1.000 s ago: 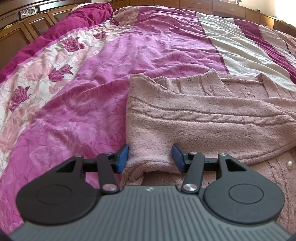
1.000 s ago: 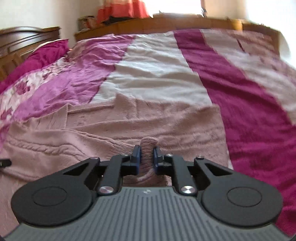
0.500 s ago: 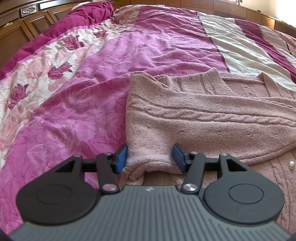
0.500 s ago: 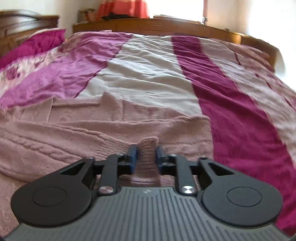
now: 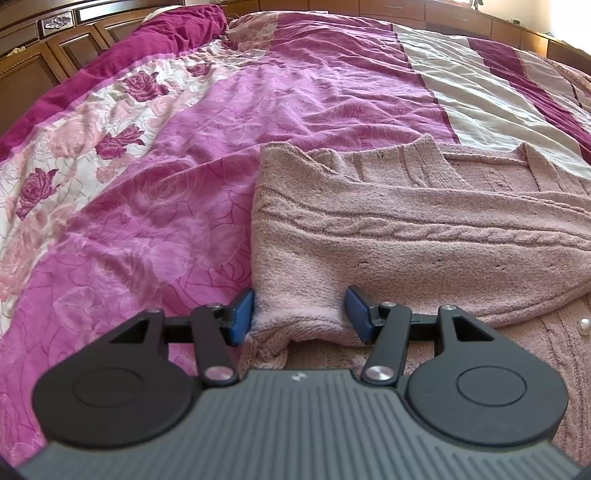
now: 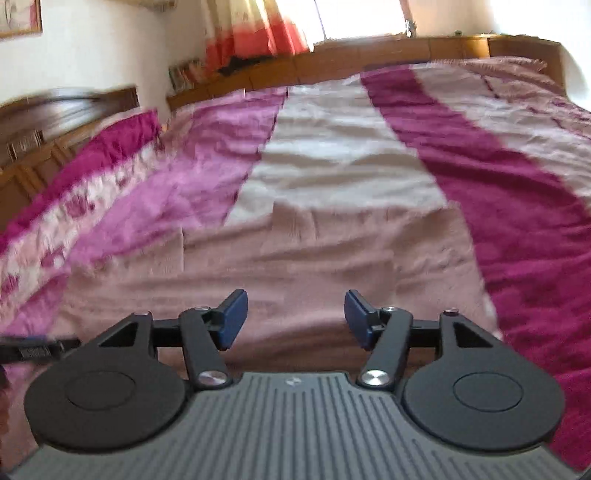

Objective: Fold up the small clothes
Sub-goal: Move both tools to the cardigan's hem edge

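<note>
Two hand-held grippers work over a pink knitted cardigan (image 5: pixel 406 236) spread on a bed. At far left in the left wrist view, a dark wooden headboard (image 5: pixel 44 48) borders a bedspread (image 5: pixel 155 206) printed with roses in magenta, pink and white. The cardigan lies on the right half of that cover, one sleeve folded across its body with a cable pattern running along it. The left hand-held gripper (image 5: pixel 299 317) has its blue pads set on either side of the folded sleeve's end, the left pad touching the knit's edge; whether the pads actually press the fabric cannot be told. A small white button (image 5: pixel 583 326) shows at the right edge.

In the blurred right wrist view, the tip of the other tool (image 6: pixel 33 350) enters at far left. The right hand-held gripper (image 6: pixel 295 319) has just been opening and its jaws stand spread, nothing between them, above the cardigan (image 6: pixel 314 258). Beyond lie white and dark magenta stripes of the bedspread (image 6: pixel 517 221), with an orange-and-white curtain (image 6: pixel 255 33) at the back wall.
</note>
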A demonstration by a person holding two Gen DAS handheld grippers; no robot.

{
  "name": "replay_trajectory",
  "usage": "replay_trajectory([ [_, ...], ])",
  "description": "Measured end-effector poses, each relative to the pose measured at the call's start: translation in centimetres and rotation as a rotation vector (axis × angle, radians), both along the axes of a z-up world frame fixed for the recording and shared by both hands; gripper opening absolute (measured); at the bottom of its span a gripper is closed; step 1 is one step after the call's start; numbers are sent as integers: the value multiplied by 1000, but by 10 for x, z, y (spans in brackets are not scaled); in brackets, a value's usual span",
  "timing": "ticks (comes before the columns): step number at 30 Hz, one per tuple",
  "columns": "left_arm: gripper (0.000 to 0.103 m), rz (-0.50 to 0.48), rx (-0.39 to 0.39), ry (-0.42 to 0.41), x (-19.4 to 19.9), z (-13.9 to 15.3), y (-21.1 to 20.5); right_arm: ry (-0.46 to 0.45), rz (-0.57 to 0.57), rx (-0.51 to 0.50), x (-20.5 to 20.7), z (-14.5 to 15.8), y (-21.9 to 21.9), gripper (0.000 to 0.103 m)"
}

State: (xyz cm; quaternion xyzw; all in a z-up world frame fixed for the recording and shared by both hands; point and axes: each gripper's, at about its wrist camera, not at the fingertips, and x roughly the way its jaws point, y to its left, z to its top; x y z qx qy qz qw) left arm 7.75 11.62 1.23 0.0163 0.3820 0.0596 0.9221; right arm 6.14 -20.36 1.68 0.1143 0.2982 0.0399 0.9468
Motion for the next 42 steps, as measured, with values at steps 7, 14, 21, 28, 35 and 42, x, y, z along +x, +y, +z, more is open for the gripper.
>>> replay_trajectory([
  [7,59,0,-3,0,0,0,0,13,3,-8,-2,-11,-5,66],
  [14,58,32,-30,15,-13,13,4,-5,-34,73,-22,5,-17,68],
  [21,57,26,-23,10,-41,31,10,-5,-36,103,-53,16,-32,68],
  [28,57,31,-38,29,-69,39,21,-5,-15,107,-81,24,-38,77],
  [35,57,29,39,56,-93,43,25,1,7,103,-98,30,-39,79],
  [42,57,29,44,74,-113,43,30,38,12,101,-115,29,-46,80],
])
